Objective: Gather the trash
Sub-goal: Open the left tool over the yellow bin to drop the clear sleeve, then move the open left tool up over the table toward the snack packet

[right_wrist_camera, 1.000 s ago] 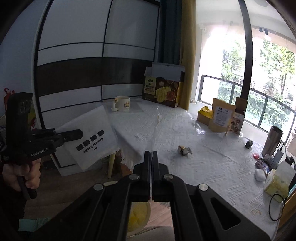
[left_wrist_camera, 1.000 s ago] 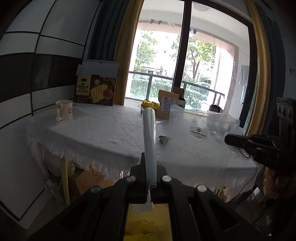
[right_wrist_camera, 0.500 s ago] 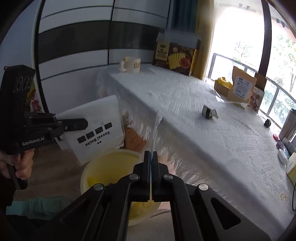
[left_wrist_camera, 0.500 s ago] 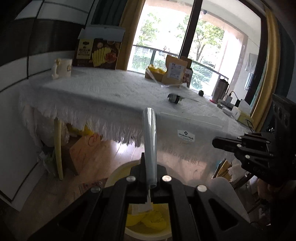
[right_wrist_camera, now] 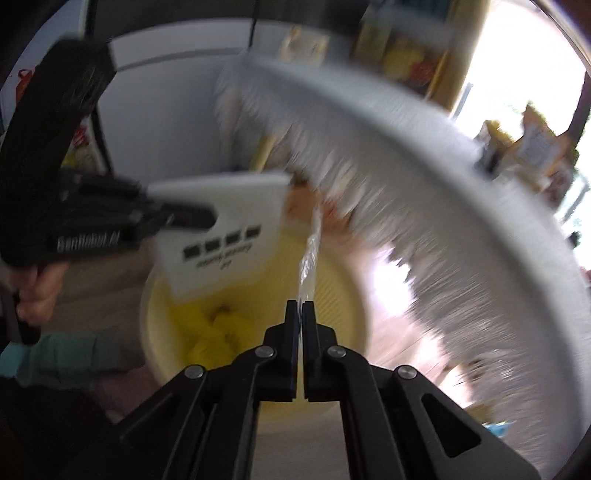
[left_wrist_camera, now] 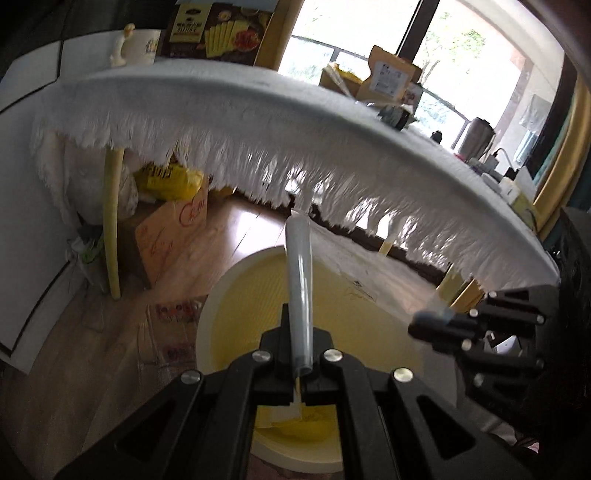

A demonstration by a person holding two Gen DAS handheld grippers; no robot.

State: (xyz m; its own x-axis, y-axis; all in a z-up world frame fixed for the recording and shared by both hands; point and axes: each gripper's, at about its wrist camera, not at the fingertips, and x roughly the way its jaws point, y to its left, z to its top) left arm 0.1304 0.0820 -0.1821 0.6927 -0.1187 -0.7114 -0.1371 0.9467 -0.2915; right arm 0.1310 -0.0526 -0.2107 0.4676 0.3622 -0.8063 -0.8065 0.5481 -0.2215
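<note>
My left gripper [left_wrist_camera: 299, 332] is shut on a white socks bag, which shows edge-on as a grey strip [left_wrist_camera: 300, 280]. The bag's printed face [right_wrist_camera: 221, 229] hangs from the left gripper [right_wrist_camera: 207, 218] in the right wrist view. My right gripper [right_wrist_camera: 300, 306] has its jaws opening by a sliver, and a thin clear plastic bag [right_wrist_camera: 310, 254] still rises from between them. In the left wrist view the right gripper [left_wrist_camera: 421, 325] sits at the right, with the clear film [left_wrist_camera: 354, 280] stretched beside it. Both bags hang over a round bin [left_wrist_camera: 207, 325] with a yellow liner. Yellow trash [right_wrist_camera: 221, 332] lies inside it.
The table's fringed white cloth [left_wrist_camera: 258, 110] overhangs just beyond the bin. A pale table leg [left_wrist_camera: 110, 221] and a cardboard box [left_wrist_camera: 166, 236] stand on the wooden floor at the left. A mug [left_wrist_camera: 144, 46] and a cracker box [left_wrist_camera: 221, 33] sit on the table. A hand [right_wrist_camera: 33, 291] grips the left handle.
Both grippers have come down from above the table to below its edge, carrying their bags. The bin now fills the middle of both views.
</note>
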